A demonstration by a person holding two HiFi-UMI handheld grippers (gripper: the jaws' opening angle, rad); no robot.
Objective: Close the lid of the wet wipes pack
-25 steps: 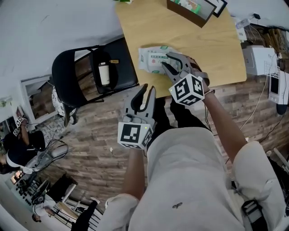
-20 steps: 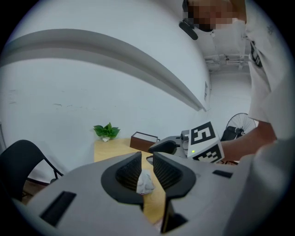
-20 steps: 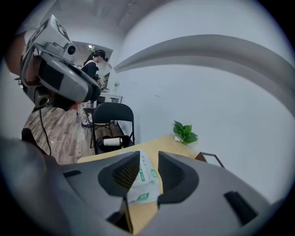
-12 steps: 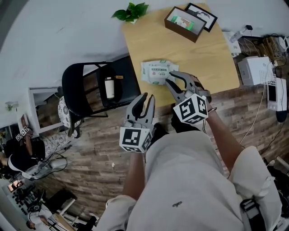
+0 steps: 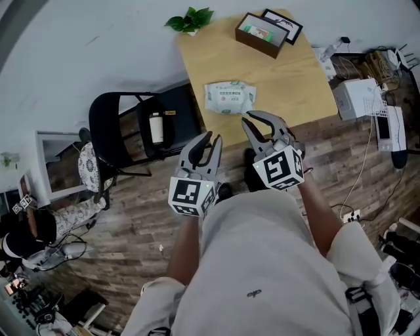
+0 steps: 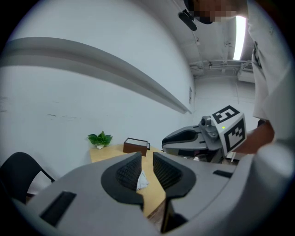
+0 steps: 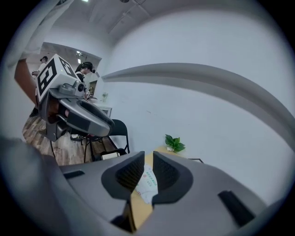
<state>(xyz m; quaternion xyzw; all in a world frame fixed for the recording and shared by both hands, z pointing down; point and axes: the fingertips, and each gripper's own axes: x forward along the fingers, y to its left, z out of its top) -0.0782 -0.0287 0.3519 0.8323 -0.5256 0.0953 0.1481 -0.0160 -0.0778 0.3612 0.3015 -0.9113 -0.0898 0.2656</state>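
Nearest to the camera, in the head view, a person in a light shirt (image 5: 262, 262) holds both tools out over the brown wooden floor (image 5: 131, 216), in front of the table edge. The left gripper (image 5: 213, 139) carries its marker cube (image 5: 192, 195) close to the body. In the left gripper view its two jaws stand near each other with only a narrow gap, and nothing is between the pads. The right gripper (image 5: 247, 120) is just beside it, and its tips are just above the near edge of the table (image 5: 308, 85). Its jaws are closing, a thin gap is left between them, and they hold nothing. In both gripper views the pack shows through that gap only far behind the jaws. Neither tool touches anything. A little further, the wet wipes pack (image 5: 230, 97) lies flat on the light wooden table, near its front edge and apart from both tools. Its lid seems to lie down flat, but it is too small to be sure. To the left of the table stands a black chair (image 5: 108, 125) with a white bottle (image 5: 156, 126) on the seat. At the far side of the table sit a dark brown box (image 5: 260, 35) and a small green plant (image 5: 190, 20), against the white wall.
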